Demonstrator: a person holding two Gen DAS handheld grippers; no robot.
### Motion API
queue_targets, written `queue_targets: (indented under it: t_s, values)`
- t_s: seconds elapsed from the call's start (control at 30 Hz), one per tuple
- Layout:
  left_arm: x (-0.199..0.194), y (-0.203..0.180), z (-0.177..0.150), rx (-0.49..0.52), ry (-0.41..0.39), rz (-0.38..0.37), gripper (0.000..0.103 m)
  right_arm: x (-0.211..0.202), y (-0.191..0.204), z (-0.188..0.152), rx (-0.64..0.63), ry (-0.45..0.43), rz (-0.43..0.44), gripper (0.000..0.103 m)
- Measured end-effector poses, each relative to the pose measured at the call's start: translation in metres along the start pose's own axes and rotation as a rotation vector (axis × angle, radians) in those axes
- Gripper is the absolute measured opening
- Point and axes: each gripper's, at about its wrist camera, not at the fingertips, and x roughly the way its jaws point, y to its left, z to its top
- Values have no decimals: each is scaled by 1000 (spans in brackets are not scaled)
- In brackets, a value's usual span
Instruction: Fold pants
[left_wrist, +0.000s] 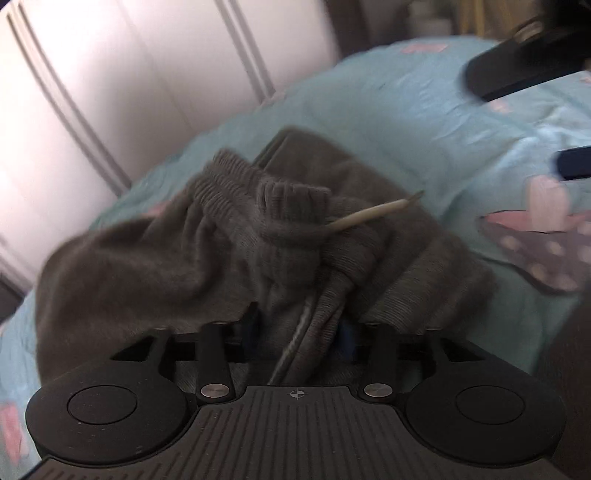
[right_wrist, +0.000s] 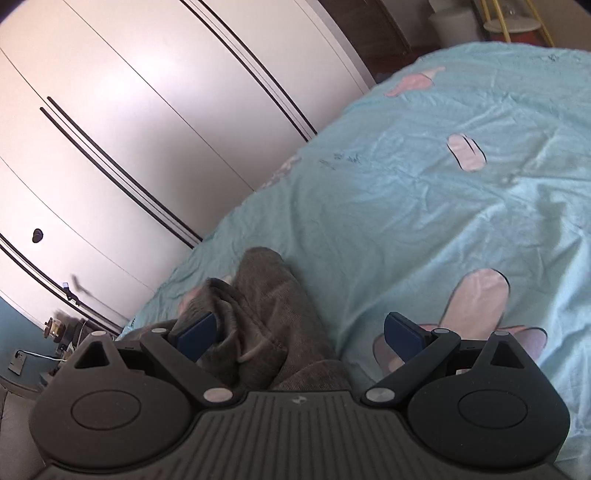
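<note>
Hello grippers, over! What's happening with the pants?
Right gripper open, empty. Left gripper has cloth between its jaws. Grey pants bunched on blue bedsheet. Nothing blocking.

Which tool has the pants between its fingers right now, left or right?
The left tool: the grey pants are bunched between its fingers. The right tool stands wide open, with only its left finger by the fabric.
</note>
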Motion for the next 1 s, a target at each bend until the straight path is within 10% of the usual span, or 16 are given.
queue_targets:
  t_s: [0.17, 0.4, 0.57, 0.8, 1.0]
  values:
    - [-63, 70, -30, -305, -99, -241, 95, 13, -1, -1, -23, 59, 34, 98]
    - [-85, 170, -120, -814, -40, -13, 96, 70, 47, -14, -63, 231, 120, 98]
    - [-65, 219, -175, -1297, -13, -134, 95, 104, 56, -18, -16, 328, 60, 98]
    - [-49, 205, -163, -1147, 36, -150, 95, 68, 52, -8, 83, 198, 217, 97]
    - [-52, 195, -160, -1083, 38, -154, 95, 96, 58, -4, -14, 245, 112, 97]
